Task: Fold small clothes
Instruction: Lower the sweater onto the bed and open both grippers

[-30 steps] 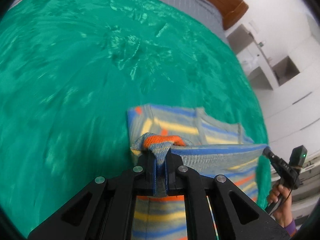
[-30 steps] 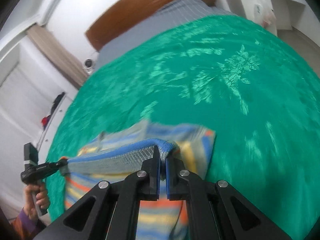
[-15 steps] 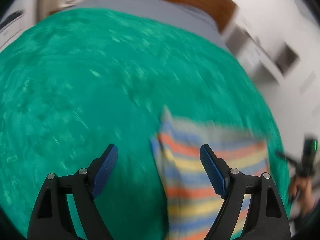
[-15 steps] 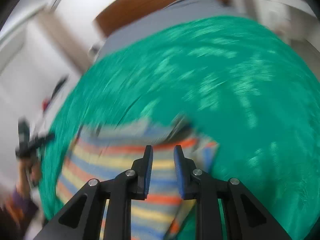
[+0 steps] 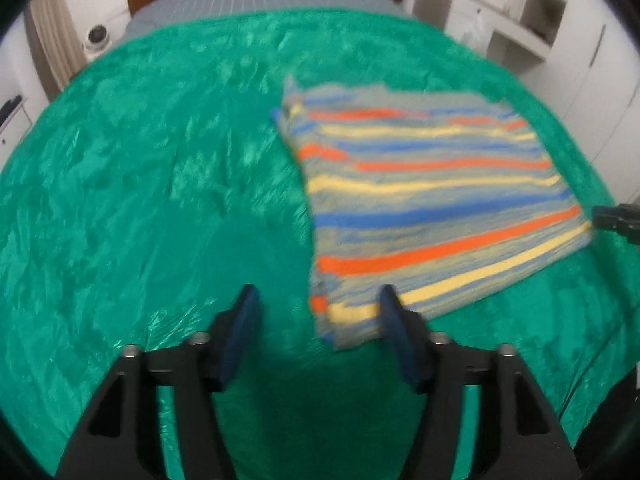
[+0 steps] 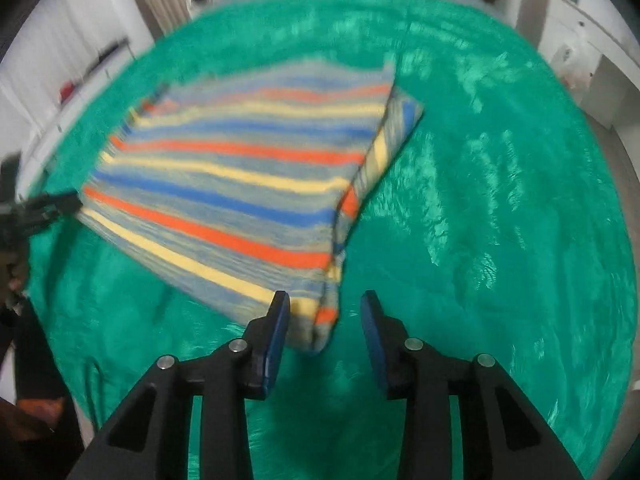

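Left gripper: jaws spread, just eased in slightly, nothing pinched. Right gripper: jaws parted, just opened further, empty. Striped garment is laid folded on green blanket, its near corners seen btw. each gripper's jaws, untouched.

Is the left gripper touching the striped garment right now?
Cannot tell. In the left wrist view, left gripper is open, the striped garment corner overlapping one finger.

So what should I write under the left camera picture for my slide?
Open left hand-held gripper above the green blanket, beside the folded stripy garment.
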Available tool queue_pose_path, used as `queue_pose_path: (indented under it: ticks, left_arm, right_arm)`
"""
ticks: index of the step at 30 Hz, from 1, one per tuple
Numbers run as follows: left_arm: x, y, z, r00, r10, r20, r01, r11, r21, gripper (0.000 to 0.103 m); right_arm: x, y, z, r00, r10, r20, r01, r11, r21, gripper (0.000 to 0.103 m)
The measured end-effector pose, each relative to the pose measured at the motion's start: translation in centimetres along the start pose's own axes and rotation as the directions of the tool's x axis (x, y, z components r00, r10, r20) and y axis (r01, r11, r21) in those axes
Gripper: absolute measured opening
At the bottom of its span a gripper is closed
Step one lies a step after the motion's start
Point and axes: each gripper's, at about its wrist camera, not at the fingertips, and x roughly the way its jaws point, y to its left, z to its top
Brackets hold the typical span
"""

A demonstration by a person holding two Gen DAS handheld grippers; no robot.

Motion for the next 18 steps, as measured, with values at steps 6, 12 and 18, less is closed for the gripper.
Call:
queue_pose_path:
  ticks: [6,12,18]
  left_arm:
    - [0.0,-0.6,-1.1,0.996,0.083,0.039,-0.081,0.996,-0.046,0.075]
    - [-0.5,0.7,-5.2,0.991,0.135,0.005,-0.134,0.987,-0.091,0.075]
    - [-2.0,0.3,-7.3,0.988,0.155,0.025,-0.151,0.981,-0.124,0.079]
  right_arm:
    - [2.6,0.5,-0.3,0.999,0.033,-0.016,-0.031,0.993,0.118,0.042]
    - [2.9,0.2,-2.4,1.000,0.017,0.005,-0.018,0.987,0.158,0.012]
    - [-1.7,2.6,-2.7,0.977,-0.171,0.128,0.159,0.982,0.098,0.055]
